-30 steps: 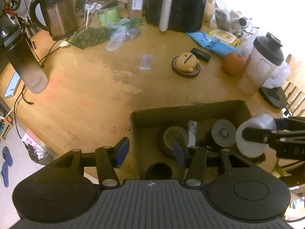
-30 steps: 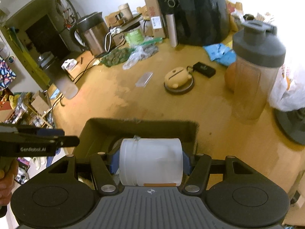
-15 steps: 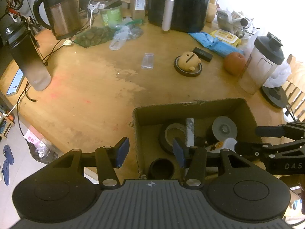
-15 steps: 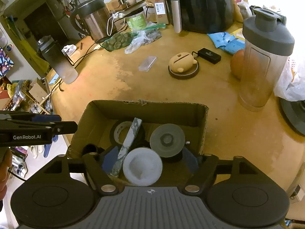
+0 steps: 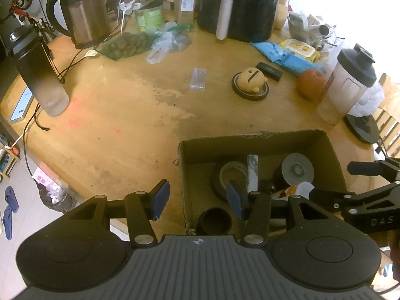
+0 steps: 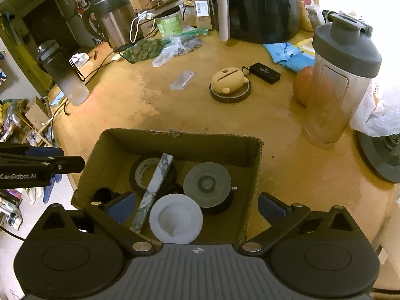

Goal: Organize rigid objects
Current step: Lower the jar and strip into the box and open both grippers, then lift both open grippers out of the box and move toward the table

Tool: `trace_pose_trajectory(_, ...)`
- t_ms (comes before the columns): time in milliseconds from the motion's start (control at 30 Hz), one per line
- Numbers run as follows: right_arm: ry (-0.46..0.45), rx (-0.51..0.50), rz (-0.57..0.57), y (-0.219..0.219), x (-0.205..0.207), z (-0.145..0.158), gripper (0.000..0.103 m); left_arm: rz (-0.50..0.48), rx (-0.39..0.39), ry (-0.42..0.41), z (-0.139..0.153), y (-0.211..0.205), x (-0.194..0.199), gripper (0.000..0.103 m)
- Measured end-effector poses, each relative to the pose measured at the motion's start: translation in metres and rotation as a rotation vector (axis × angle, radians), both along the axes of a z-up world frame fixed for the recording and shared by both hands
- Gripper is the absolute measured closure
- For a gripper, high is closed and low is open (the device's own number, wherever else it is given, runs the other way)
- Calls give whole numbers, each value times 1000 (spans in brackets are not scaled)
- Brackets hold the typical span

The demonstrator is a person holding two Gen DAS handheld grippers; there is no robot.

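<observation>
White jar (image 6: 175,218) lies boxed at six o'clock; right gripper (image 6: 196,207) jaws opening, clear of it. Case (image 6: 182,81) at twelve o'clock waits. Left gripper (image 5: 197,197) half-open, empty.

The table (image 6: 175,115) is yellow-brown wood with pale worn patches. The box (image 6: 175,141) is plain brown cardboard. Inside it lie a white jar (image 6: 176,221), a grey round lid (image 6: 207,183), a black roll of tape (image 6: 143,168) and a bar (image 6: 156,187) with a green and white marble pattern. Both grippers are black with blue pads (image 5: 161,197). The shaker bottle (image 6: 342,85) is clear with a grey cap. The kettle (image 5: 82,12) is dark brown and black.
</observation>
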State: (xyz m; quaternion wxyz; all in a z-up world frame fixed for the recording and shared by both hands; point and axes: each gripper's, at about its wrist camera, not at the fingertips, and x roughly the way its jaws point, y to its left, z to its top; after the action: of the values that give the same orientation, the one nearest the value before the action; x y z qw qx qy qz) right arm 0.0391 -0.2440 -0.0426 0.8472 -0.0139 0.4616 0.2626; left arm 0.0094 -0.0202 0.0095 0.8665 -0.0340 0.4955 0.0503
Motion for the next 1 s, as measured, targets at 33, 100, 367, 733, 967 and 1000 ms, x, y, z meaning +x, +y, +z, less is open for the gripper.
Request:
trace_pose_trajectory(33,-2,-9,3,2,1,-2,0,0,0,1,0,0,0,53)
trace_pose_trajectory(100,-2,-32,9,6,4,-6,0,-1,-1,2,0,0,1,53)
trace_pose_trajectory(367,-5,-139,28,26,6,-24,0,4,-5,9,-2,1,6,53)
trace_pose_trajectory(733,-4,-274,-73,-5,14,-27,0,-2,-14,10,-3,0,13,53)
trace_pose_trajectory(967,14,-226,-110,-28,23,-25,0,-16,-17,6,-3,-5,20,53)
trace_pose_trajectory(1000,15,-217,-113,-29,23,-24,0,-17,-17,6,-3,-5,21,53)
